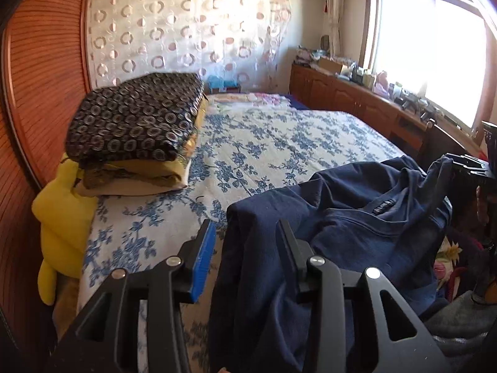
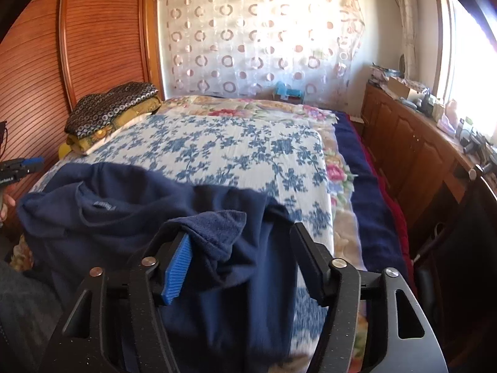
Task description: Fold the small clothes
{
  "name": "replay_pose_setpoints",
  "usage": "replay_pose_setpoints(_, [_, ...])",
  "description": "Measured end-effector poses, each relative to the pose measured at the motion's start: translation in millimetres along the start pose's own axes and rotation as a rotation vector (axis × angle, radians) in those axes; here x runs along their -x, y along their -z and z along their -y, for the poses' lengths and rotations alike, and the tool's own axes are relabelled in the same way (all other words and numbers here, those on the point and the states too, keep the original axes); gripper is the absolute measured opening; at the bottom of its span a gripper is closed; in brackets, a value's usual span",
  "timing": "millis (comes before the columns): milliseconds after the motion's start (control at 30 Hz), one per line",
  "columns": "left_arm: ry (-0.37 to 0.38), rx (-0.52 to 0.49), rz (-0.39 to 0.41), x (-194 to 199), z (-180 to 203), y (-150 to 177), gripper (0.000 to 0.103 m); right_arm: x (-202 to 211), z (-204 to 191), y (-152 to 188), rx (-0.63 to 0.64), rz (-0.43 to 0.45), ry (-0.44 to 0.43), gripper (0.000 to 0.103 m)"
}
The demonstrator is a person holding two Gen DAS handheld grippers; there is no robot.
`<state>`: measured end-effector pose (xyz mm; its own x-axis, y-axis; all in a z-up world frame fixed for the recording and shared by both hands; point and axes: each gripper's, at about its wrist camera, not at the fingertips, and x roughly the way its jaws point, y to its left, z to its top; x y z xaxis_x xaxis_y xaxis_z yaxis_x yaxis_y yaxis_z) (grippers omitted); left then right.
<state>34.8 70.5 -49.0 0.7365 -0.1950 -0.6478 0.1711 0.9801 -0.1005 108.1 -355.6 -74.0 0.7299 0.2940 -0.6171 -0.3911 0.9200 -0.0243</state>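
While the navy garment (image 2: 130,217) lies crumpled and unfolded at the bed's (image 2: 236,143) near edge, I have both tools, left tool (image 1: 245,248) and right tool (image 2: 239,258), parted, gripping nothing.

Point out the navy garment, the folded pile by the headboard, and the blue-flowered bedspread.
navy garment (image 1: 357,217): left wrist view, on its chest below the neck label.
folded pile (image 1: 133,118): left wrist view, on the dark ring-patterned top layer.
blue-flowered bedspread (image 2: 236,146): right wrist view, on its bare middle.

A home bedroom — a floral-covered bed (image 2: 248,143), patterned curtain (image 2: 261,37), and seemingly a cluttered wooden sideboard (image 2: 413,143).
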Motion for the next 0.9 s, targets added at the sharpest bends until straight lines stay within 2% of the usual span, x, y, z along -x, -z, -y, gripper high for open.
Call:
replay_pose_setpoints(233, [0.004,0.009,-0.102,-38.8,-8.2,-9.6,0.039,-28.9,9.5,-21.6,-0.029,0.004,-0.009,0.066])
replay_pose_setpoints(467, [-0.008,0.003,-0.164,-58.6,-8.6,-1.7,0.039,-18.1,4.4,-26.3,0.022,-0.009,-0.025,0.067])
replay_pose_setpoints(633, [-0.005,0.014,-0.176,-64.1,-9.8,1.8,0.039,-4.3,2.5,-9.2,0.050,-0.070,-0.023,0.067])
replay_pose_setpoints(900, [0.010,0.039,-0.179,-69.6,-15.2,6.1,0.040,24.7,19.0,24.6,-0.016,-0.125,-0.013,0.067])
